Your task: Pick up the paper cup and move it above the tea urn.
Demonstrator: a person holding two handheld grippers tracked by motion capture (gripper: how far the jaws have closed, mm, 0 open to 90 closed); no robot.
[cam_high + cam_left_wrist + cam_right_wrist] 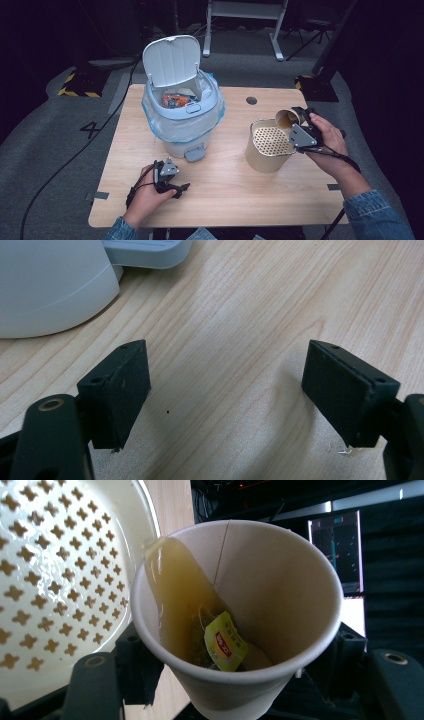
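Wooden table (225, 185) — right tool (299, 120) tips paper cup (287, 118) over strainer bucket's (267, 155) rim.

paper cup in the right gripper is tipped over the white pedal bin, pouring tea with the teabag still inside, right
Not quite: the paper cup in the right gripper is tipped over the tan strainer bucket, not the white pedal bin. The right gripper view shows tea running toward the perforated insert, the teabag still inside.

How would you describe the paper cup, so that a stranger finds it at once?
Start at the wooden table and go to the tan container with the perforated top on its right side. Tilted over it, in the right gripper, is the paper cup, holding pale tea and a yellow-tagged teabag.
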